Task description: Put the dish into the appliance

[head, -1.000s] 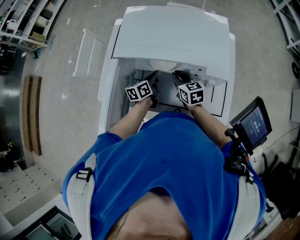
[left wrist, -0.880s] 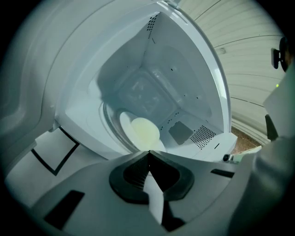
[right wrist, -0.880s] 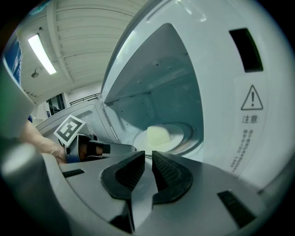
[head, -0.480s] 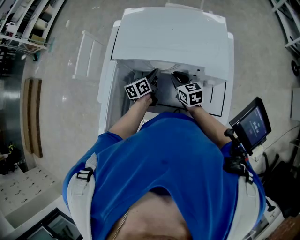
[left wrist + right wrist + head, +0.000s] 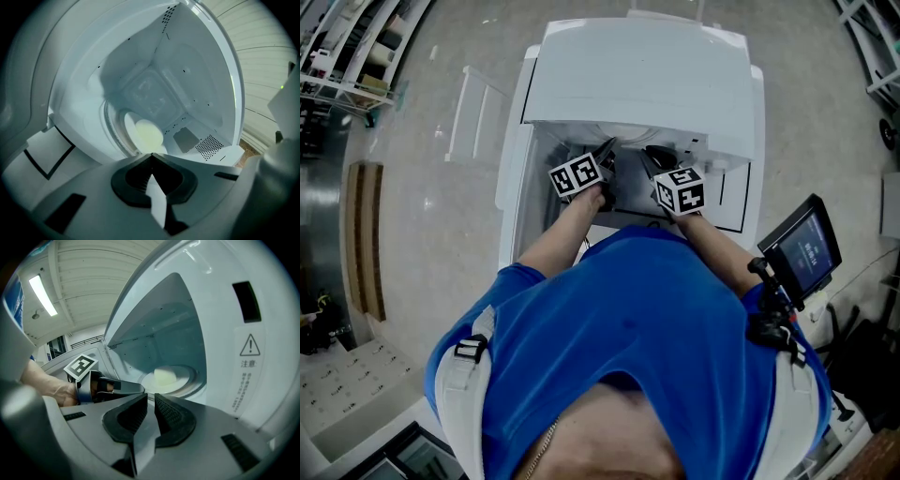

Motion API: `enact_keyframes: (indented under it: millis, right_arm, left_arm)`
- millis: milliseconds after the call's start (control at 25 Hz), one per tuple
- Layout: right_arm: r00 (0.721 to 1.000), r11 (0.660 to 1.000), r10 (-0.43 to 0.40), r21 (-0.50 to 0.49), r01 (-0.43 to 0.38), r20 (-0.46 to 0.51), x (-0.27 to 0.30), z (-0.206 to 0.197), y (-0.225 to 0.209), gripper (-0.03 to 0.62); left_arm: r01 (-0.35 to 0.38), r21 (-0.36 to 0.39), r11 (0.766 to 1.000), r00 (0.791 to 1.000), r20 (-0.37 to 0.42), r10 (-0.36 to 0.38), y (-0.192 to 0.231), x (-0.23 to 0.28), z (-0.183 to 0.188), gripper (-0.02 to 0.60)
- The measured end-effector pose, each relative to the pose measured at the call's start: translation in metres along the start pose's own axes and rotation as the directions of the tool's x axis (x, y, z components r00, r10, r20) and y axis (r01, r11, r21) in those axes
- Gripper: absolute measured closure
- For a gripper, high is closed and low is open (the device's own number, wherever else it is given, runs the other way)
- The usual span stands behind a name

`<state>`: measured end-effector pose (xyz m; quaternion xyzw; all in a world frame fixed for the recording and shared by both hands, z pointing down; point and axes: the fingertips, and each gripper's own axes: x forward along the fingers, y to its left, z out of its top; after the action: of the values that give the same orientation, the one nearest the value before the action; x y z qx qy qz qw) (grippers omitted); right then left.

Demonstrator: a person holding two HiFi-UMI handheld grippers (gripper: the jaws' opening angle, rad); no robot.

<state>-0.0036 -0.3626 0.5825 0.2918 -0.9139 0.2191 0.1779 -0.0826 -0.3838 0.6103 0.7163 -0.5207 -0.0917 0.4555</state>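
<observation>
A white microwave-like appliance (image 5: pixel 642 80) stands open in front of me. A pale, round dish (image 5: pixel 149 132) rests on the glass turntable (image 5: pixel 187 380) inside its cavity; the right gripper view also shows the dish (image 5: pixel 165 376). My left gripper (image 5: pixel 151 154) is shut and empty at the mouth of the cavity, short of the dish. My right gripper (image 5: pixel 150 397) is beside it, with the pads drawn together to a thin slit and nothing between them. In the head view the left gripper (image 5: pixel 607 150) and right gripper (image 5: pixel 656 152) both point into the opening.
The appliance's door (image 5: pixel 511 178) hangs open on the left. A warning label (image 5: pixel 248 352) is on the front panel to the right of the opening. A small screen on a stand (image 5: pixel 802 246) is at my right. Shelving (image 5: pixel 347 47) stands far left.
My left gripper has edged slightly toward the cavity. The right gripper and the dish have stayed put.
</observation>
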Motion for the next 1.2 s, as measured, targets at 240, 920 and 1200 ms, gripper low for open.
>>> enact_keyframes:
  millis: [240, 920, 1200]
  right_arm:
    - [1.000, 1.000, -0.004, 0.000, 0.004, 0.007, 0.001, 0.004, -0.001, 0.548]
    - [0.999, 1.000, -0.027, 0.016, 0.026, 0.046, -0.001, 0.016, -0.018, 0.548]
    - [0.994, 0.997, -0.066, 0.032, 0.063, 0.086, -0.049, 0.007, 0.032, 0.548]
  left_arm:
    - [0.002, 0.006, 1.000, 1.000, 0.001, -0.002, 0.002, 0.003, 0.003, 0.574]
    - [0.003, 0.189, 0.982, 0.999, 0.051, -0.013, -0.018, -0.010, 0.016, 0.574]
    - [0.010, 0.301, 0.954, 0.997, 0.071, -0.033, -0.052, -0.082, -0.005, 0.574]
